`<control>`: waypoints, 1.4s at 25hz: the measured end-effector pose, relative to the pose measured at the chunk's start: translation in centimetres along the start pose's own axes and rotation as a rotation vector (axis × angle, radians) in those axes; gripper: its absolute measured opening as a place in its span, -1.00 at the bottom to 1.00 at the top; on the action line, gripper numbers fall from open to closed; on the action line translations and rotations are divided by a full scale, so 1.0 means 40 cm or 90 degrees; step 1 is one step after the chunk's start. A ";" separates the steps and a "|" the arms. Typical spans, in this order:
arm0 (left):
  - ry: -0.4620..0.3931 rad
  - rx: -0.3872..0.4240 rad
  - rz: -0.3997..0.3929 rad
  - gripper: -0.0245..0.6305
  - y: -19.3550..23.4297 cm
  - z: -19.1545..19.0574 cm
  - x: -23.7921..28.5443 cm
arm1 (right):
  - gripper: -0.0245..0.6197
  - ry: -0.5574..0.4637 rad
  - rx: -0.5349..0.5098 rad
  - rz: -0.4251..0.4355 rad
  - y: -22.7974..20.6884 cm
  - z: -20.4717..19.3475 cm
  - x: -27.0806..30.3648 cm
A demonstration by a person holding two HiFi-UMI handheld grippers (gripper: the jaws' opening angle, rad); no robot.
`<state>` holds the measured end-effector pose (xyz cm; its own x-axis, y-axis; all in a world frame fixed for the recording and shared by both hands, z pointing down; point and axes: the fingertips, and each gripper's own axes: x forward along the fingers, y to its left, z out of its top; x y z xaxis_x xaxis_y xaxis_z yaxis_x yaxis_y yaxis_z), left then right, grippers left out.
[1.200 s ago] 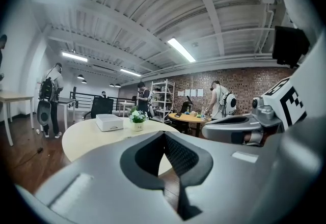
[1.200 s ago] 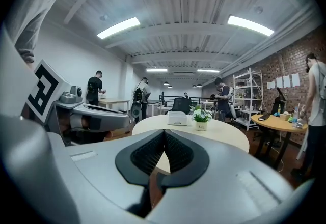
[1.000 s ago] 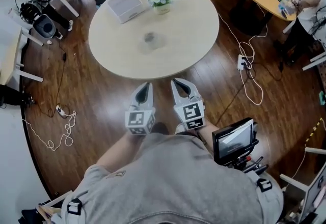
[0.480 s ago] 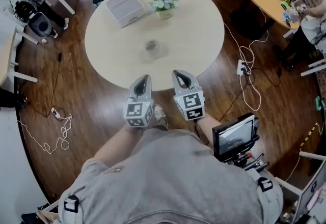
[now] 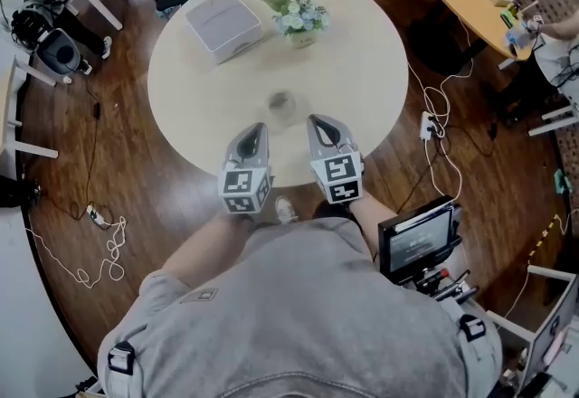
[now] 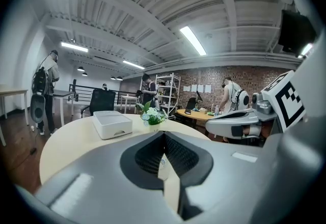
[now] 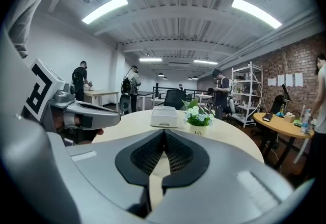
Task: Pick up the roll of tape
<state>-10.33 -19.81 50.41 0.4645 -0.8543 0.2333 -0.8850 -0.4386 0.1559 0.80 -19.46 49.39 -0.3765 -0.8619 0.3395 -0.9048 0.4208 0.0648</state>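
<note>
Tape: a small translucent roll of tape (image 5: 282,104) lies flat on the round pale wooden table (image 5: 362,71), near its front edge and just ahead of both grippers.
Left gripper (image 5: 259,128): grey jaws pressed together, nothing between them.
Right gripper (image 5: 316,121): jaws likewise closed and empty.
Handling: probably a light, stiff ring. Its smooth sides may slip, and it may skid on the tabletop.
Hold: across the outer wall, or with one jaw through the core.

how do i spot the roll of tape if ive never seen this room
Find the big round beige table. The roll of tape lies flat near its centre, on the person's side of the white box and the flower pot. It is the only small, see-through ring there.
</note>
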 end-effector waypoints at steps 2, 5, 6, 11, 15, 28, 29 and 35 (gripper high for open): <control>0.010 -0.008 0.001 -0.92 0.021 -0.004 0.018 | -0.89 0.007 0.001 -0.002 -0.004 0.002 0.027; 0.023 -0.014 0.004 -0.92 0.046 -0.010 0.050 | -0.89 0.018 0.000 -0.002 -0.016 0.002 0.065; 0.028 -0.017 0.006 -0.92 0.055 -0.014 0.063 | -0.89 0.021 0.001 -0.001 -0.021 0.000 0.078; 0.059 -0.022 0.020 -0.92 0.082 -0.046 0.122 | -0.89 0.046 0.005 0.014 -0.043 -0.024 0.139; 0.087 -0.017 0.037 -0.92 0.099 -0.078 0.173 | -0.89 0.075 0.008 0.035 -0.057 -0.058 0.186; 0.188 -0.012 0.085 -0.92 0.169 -0.199 0.277 | -0.89 0.135 0.016 0.086 -0.072 -0.137 0.312; 0.194 -0.012 0.086 -0.92 0.172 -0.206 0.281 | -0.89 0.140 0.016 0.088 -0.072 -0.144 0.319; 0.229 -0.025 0.062 -0.92 0.166 -0.247 0.305 | -0.88 0.173 0.010 0.110 -0.066 -0.189 0.352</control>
<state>-10.23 -30.40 63.76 0.3650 -0.7356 0.5707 -0.9271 -0.3430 0.1508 -0.61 -30.57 61.08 -0.4603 -0.6700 0.5825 -0.8358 0.5481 -0.0300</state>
